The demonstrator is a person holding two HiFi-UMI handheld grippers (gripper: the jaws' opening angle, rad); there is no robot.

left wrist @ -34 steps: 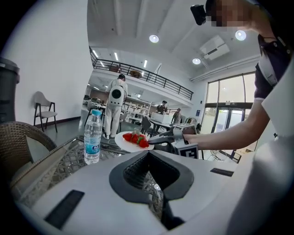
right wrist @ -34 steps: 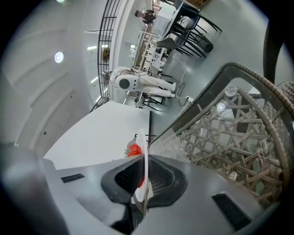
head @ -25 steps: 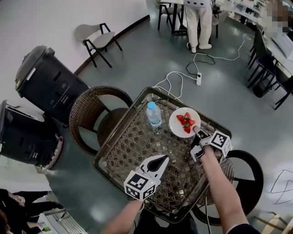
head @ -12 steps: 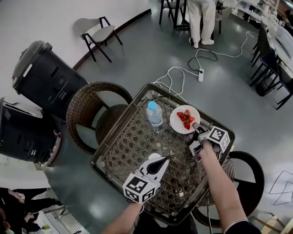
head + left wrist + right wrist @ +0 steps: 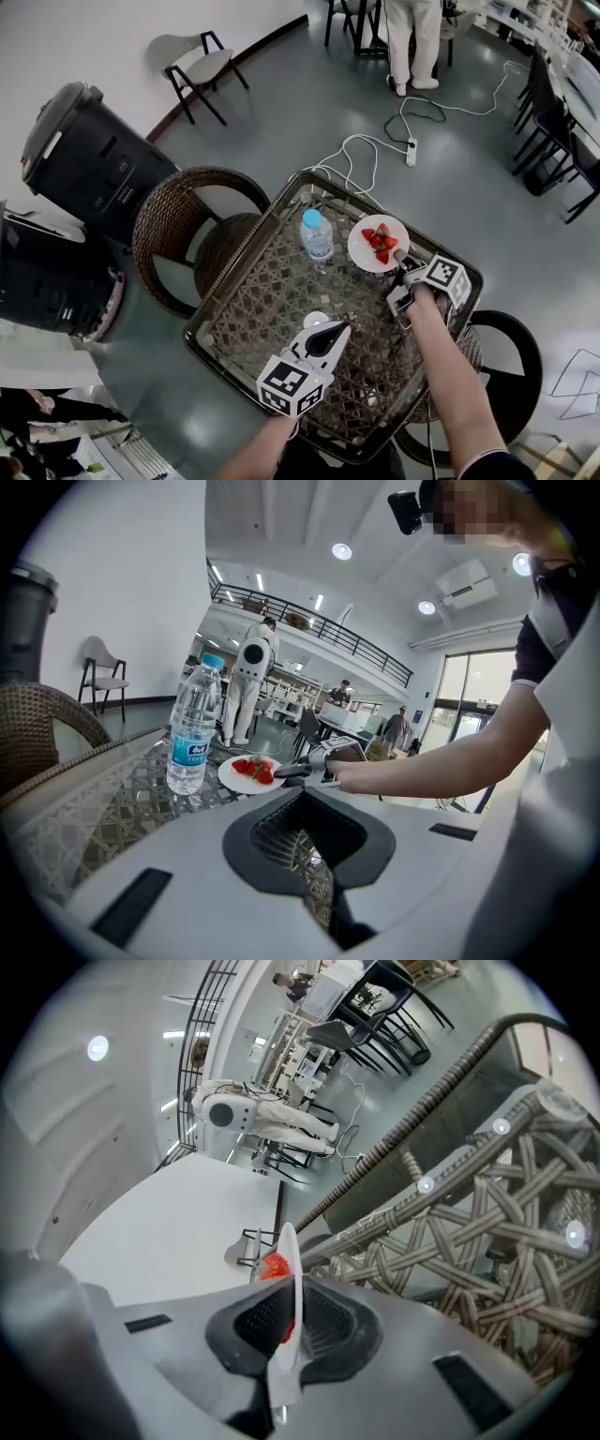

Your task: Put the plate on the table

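One plate (image 5: pixel 361 251), one bottle (image 5: pixel 317 239), two claws (image 5: pixel 333 330) (image 5: pixel 401 256).

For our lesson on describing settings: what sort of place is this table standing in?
Probably an open indoor hall or office lounge. A wicker table and wicker chairs stand on a polished grey floor, black chairs line long desks, and a railed upper gallery runs overhead.

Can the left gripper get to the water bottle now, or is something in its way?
Probably yes. The left gripper, jaws together and empty, hovers over the table, and nothing upright stands between it and the water bottle. The plate, held by the right gripper, is off to the side.
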